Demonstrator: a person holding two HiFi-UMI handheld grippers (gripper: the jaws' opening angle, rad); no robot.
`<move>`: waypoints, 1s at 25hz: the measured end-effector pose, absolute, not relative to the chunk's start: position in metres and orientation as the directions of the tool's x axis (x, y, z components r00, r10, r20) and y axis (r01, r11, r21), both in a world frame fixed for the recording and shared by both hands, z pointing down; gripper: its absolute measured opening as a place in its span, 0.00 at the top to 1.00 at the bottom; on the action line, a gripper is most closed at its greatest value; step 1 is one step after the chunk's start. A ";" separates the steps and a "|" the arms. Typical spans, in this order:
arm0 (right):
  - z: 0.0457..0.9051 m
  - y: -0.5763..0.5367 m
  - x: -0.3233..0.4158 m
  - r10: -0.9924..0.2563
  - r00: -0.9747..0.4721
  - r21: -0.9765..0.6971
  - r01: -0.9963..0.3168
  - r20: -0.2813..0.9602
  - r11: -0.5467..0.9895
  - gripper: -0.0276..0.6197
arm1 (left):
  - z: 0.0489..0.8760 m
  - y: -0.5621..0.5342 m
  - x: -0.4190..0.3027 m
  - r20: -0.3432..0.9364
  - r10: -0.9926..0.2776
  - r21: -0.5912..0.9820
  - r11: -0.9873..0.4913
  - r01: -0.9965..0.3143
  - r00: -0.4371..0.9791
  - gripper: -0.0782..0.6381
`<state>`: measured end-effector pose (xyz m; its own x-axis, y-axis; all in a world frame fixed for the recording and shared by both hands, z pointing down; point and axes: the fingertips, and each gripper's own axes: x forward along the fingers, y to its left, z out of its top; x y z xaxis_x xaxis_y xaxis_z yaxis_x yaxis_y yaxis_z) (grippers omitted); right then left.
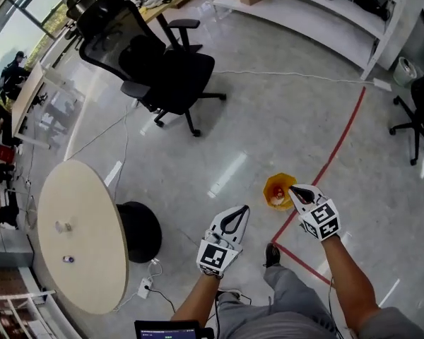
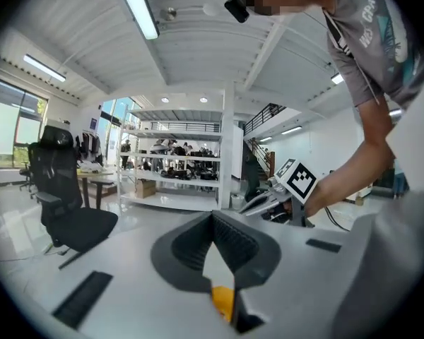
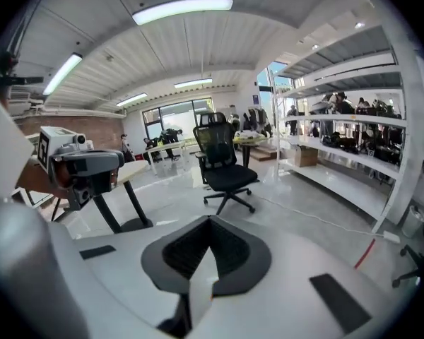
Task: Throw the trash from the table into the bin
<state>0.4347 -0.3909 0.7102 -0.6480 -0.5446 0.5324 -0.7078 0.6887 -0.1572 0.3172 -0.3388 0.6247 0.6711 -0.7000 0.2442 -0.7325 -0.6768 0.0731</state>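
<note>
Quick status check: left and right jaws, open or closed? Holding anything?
Left gripper: jaws closed, nothing between them.
Right gripper: jaws closed, nothing between them.

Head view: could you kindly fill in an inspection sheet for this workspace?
Surface: round beige table, left of the person.
Job's things: small pale item and small dark item on the table; orange bin on the floor.
Clutter: nothing seen.
Grippers: left gripper and right gripper shut, nothing held.
Cables: cable across the floor; power strip by the table base.
Surroundings: black office chair, red floor line, shelving.
</note>
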 end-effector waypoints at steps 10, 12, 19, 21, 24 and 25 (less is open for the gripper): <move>0.521 -0.285 0.203 -0.453 -0.819 -0.009 -0.486 0.352 0.874 0.95 | 0.455 -0.166 0.056 0.024 -0.928 -0.027 -0.372 -0.928 0.371 0.83; 0.485 -0.255 0.149 -0.423 -0.848 0.017 -0.441 0.319 0.897 0.95 | 0.424 -0.120 -0.002 0.002 -0.954 -0.054 -0.299 -0.953 0.299 0.83; 0.395 -0.134 -0.037 -0.301 -0.925 0.076 -0.292 0.232 0.953 0.95 | 0.342 0.031 -0.195 -0.080 -0.994 -0.117 -0.067 -0.991 0.076 0.83; 0.378 -0.097 -0.087 -0.260 -0.941 0.098 -0.244 0.216 0.965 0.95 | 0.327 0.075 -0.242 -0.100 -0.995 -0.134 -0.010 -0.991 0.024 0.83; 0.356 -0.044 -0.149 -0.207 -0.959 0.127 -0.185 0.193 0.974 0.95 | 0.315 0.136 -0.298 -0.097 -0.994 -0.159 0.056 -0.986 -0.040 0.83; 0.350 -0.029 -0.166 -0.191 -0.964 0.134 -0.168 0.185 0.977 0.95 | 0.312 0.154 -0.312 -0.091 -0.994 -0.166 0.074 -0.983 -0.060 0.83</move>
